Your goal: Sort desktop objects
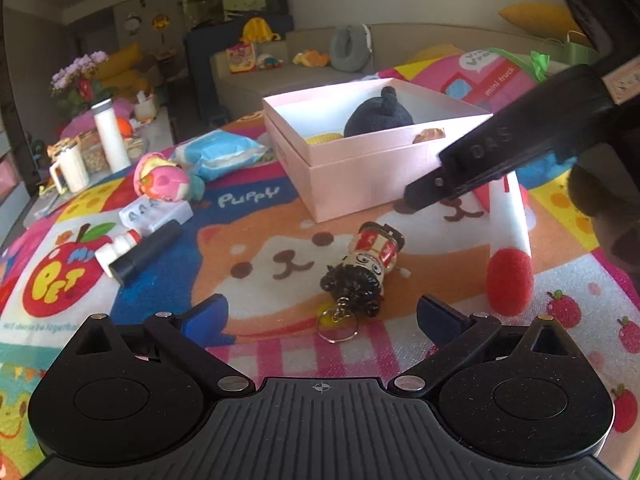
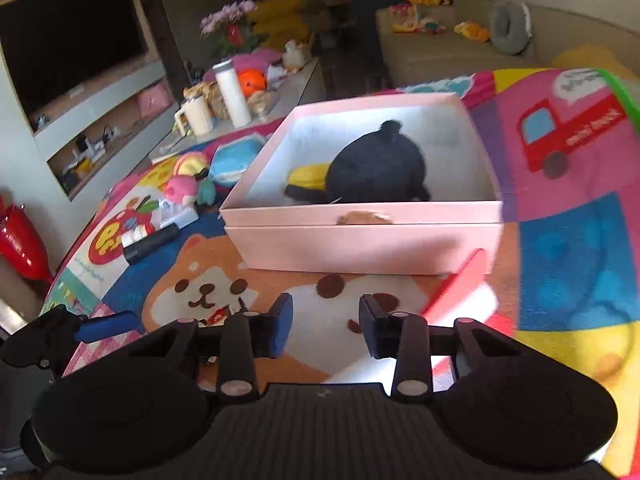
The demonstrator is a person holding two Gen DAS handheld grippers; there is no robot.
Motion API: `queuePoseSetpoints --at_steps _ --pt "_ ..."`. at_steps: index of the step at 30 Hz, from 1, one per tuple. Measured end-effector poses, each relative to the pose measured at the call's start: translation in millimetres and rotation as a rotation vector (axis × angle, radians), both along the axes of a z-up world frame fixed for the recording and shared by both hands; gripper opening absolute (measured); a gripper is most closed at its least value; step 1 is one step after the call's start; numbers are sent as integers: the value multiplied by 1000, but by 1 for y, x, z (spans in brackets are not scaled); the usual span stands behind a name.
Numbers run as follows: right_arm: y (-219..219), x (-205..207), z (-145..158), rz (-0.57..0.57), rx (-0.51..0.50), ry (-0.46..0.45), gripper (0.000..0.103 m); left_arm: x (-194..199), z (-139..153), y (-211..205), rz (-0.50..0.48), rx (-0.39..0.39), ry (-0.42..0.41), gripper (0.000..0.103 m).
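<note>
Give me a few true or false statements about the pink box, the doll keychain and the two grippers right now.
1. A black plush toy lies inside the pink box. True.
2. The doll keychain is in the box. False: it lies on the play mat, in front of the box.
3. The left gripper grips the keychain. False: its jaws stand wide, with nothing between them.
4. The right gripper holds nothing. True: only mat shows between its fingers.
5. The black tube lies outside the box. True.
</note>
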State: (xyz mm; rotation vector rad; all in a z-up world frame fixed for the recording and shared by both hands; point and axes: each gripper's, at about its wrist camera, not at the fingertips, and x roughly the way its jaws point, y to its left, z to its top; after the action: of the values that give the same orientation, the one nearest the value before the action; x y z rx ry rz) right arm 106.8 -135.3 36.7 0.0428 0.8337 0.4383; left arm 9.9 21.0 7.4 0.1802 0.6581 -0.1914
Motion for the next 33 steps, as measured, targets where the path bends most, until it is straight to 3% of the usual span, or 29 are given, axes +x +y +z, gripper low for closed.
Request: queuePoseSetpoints --at_steps 6,10,13,20,23,25,28,30,33 --pt "51 20 -10 99 -83 -14 34 11 -5 16 -5 2 24 103" --pt "62 21 -17 137 -120 8 34 18 -3 32 66 9 1 103" --pt "57 8 -15 160 -121 34 34 26 -3 48 127 -12 0 103" --pt "37 -45 -8 235 -89 60 34 29 -1 59 126 -74 0 103" --pt "18 -59 2 169 -102 -25 36 25 1 62 135 -89 -17 103" --pt "3 -63 9 90 -114 -83 45 18 5 63 114 -127 -25 103" --pt "-28 -60 18 -45 -81 -119 59 6 6 56 9 -213 5 103" --pt "-48 -54 17 -128 -44 -127 68 0 5 42 -68 -226 20 103" --pt "-65 -43 7 -245 -9 -122 70 -1 2 20 -155 -252 35 103"
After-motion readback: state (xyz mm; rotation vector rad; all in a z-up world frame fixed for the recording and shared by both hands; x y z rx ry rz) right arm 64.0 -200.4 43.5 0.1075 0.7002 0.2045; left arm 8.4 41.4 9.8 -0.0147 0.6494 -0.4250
